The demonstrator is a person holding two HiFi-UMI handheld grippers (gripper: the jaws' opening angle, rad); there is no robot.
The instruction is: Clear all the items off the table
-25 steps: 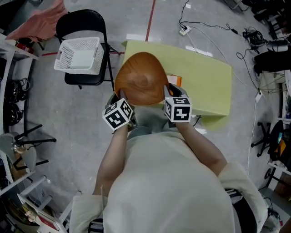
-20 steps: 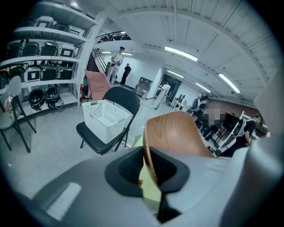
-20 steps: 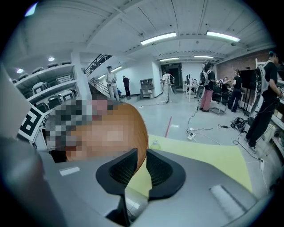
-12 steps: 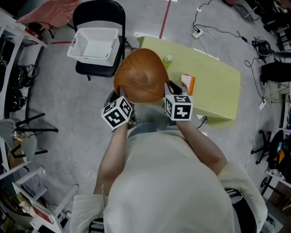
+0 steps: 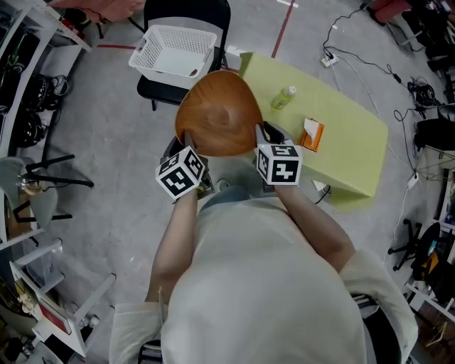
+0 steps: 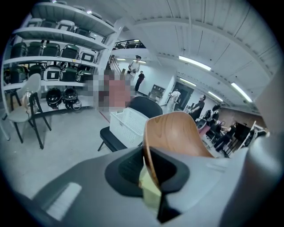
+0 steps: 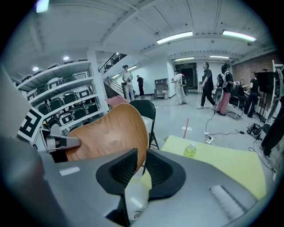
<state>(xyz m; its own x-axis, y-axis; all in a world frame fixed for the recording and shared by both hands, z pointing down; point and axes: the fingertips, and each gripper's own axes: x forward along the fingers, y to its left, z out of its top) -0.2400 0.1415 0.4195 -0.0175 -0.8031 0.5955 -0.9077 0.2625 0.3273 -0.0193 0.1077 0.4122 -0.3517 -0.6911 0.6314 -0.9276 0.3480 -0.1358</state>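
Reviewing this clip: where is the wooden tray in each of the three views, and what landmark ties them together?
Head view: wooden tray in the upper centre, left of the yellow-green table.
Left gripper view: right of centre, its rim pinched in the jaws.
Right gripper view: left of centre, its rim pinched in the jaws.
Shared landmark: the black folding chair beyond the tray.
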